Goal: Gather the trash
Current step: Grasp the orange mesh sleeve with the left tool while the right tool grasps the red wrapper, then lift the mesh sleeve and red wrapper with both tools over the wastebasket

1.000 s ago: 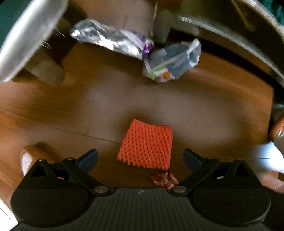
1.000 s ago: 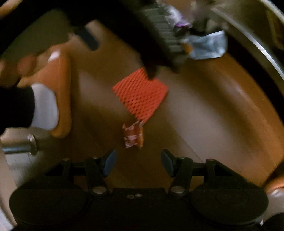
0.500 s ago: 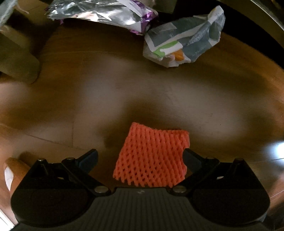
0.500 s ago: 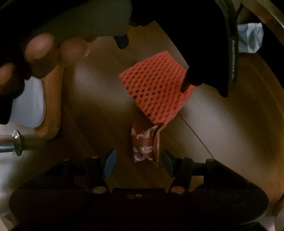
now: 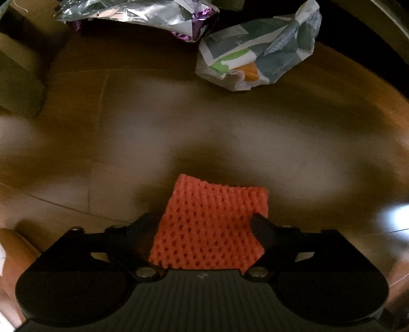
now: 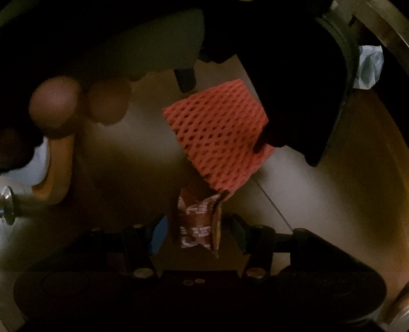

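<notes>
Two tools point down at a brown wood floor (image 5: 230, 132) where bits of trash lie. The left tool (image 5: 204, 224) has its fingers on both sides of an orange foam net (image 5: 212, 224); the jaws have just been closing, and one fingertip (image 5: 258, 222) now sits on the net's right edge, but the other side does not look pressed yet, so the net is between them and not squeezed. The right tool (image 6: 196, 229) stands over a small brown candy wrapper (image 6: 196, 224), which lies just beside the net's low corner (the two look like they touch). Its jaws have also just been closing, yet there are gaps on both sides of the wrapper, so it is not held. To do this step well, each tool should probably close slowly until its pads truly pinch its piece, then lift straight up. The net is soft and may squash or slip, so a grip near its middle seems best. The wrapper is thin and flat, so the fingers likely need to stay low on the floor. A shiny silver bag (image 5: 133, 12) and a crumpled white wrapper (image 5: 255, 56) wait farther off.
</notes>
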